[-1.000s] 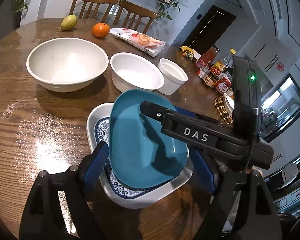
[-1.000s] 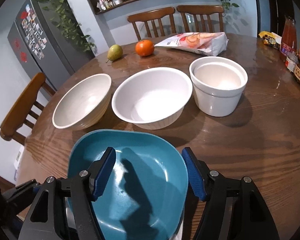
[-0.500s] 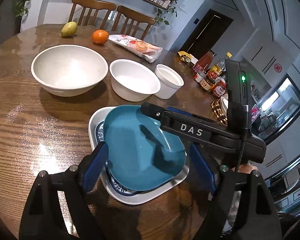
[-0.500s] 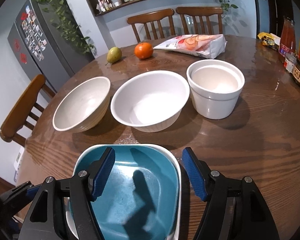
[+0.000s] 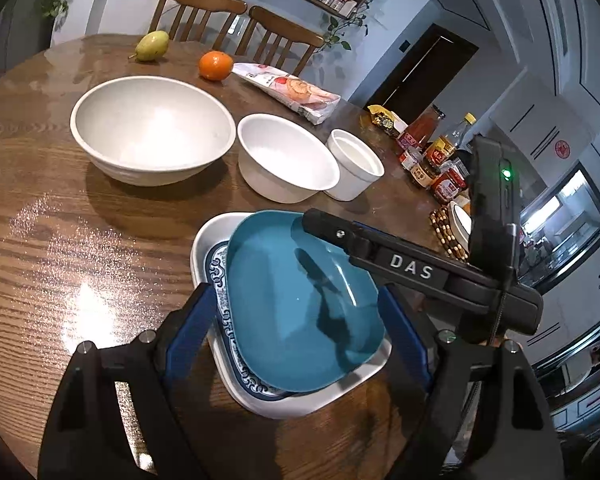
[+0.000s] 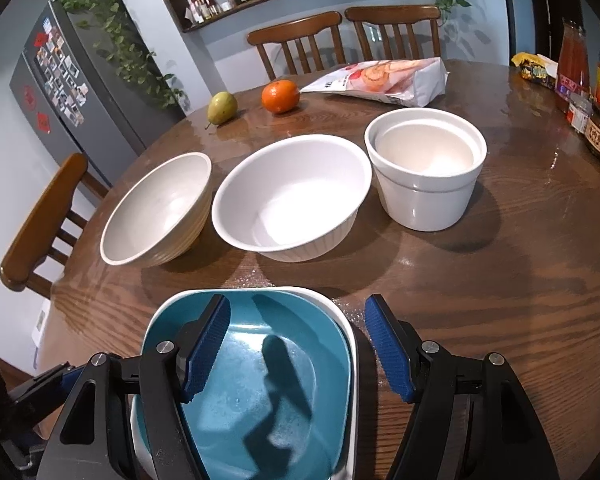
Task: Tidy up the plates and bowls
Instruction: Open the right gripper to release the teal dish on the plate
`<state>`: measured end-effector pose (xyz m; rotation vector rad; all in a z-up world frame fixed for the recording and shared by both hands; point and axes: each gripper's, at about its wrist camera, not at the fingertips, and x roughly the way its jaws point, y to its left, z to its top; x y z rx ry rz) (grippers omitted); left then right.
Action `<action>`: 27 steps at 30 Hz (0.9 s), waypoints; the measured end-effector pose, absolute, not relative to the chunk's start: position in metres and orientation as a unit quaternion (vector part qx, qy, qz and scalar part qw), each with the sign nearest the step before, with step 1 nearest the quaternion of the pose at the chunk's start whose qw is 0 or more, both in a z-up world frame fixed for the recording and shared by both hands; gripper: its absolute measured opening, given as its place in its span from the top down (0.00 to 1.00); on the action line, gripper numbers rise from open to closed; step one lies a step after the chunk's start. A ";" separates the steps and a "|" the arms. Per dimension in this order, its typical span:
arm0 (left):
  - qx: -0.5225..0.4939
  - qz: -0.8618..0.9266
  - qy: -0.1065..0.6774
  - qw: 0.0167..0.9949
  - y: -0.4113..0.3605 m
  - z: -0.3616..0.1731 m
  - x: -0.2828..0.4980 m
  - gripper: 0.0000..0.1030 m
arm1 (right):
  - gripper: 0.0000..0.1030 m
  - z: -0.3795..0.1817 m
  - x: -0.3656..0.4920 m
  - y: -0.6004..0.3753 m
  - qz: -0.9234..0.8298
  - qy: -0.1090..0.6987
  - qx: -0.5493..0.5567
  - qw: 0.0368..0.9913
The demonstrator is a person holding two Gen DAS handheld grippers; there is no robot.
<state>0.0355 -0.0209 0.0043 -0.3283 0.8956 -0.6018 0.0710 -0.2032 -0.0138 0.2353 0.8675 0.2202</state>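
Between my left jaws lie a dish (image 5: 292, 312) nested in a plate (image 5: 204, 240). Ahead stand three bowls in a row: big bowl (image 5: 152, 128) leftmost, mid bowl (image 5: 286, 158) centre, small bowl (image 5: 356, 164) rightmost. Behind them lie a pear (image 5: 152, 45), orange (image 5: 216, 65) and packet (image 5: 288, 90).

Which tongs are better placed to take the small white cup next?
Probably the right tongs: open, and the small white cup stands just ahead on their side. From the left tongs, two white bowls lie nearer.
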 end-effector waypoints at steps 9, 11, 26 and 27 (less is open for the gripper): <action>-0.171 -0.287 0.420 0.844 -0.011 0.004 0.042 0.21 | 0.31 -0.018 0.076 -0.206 0.110 0.428 0.122 0.889; -0.179 -0.287 0.428 0.838 -0.010 0.002 0.046 0.21 | 0.31 -0.019 0.076 -0.206 0.111 0.430 0.124 0.887; -0.176 -0.286 0.421 0.843 -0.007 0.005 0.040 0.21 | 0.31 -0.012 0.070 -0.208 0.101 0.408 0.124 0.899; -0.181 -0.286 0.418 0.843 -0.005 0.006 0.040 0.21 | 0.31 -0.012 0.070 -0.208 0.103 0.409 0.126 0.898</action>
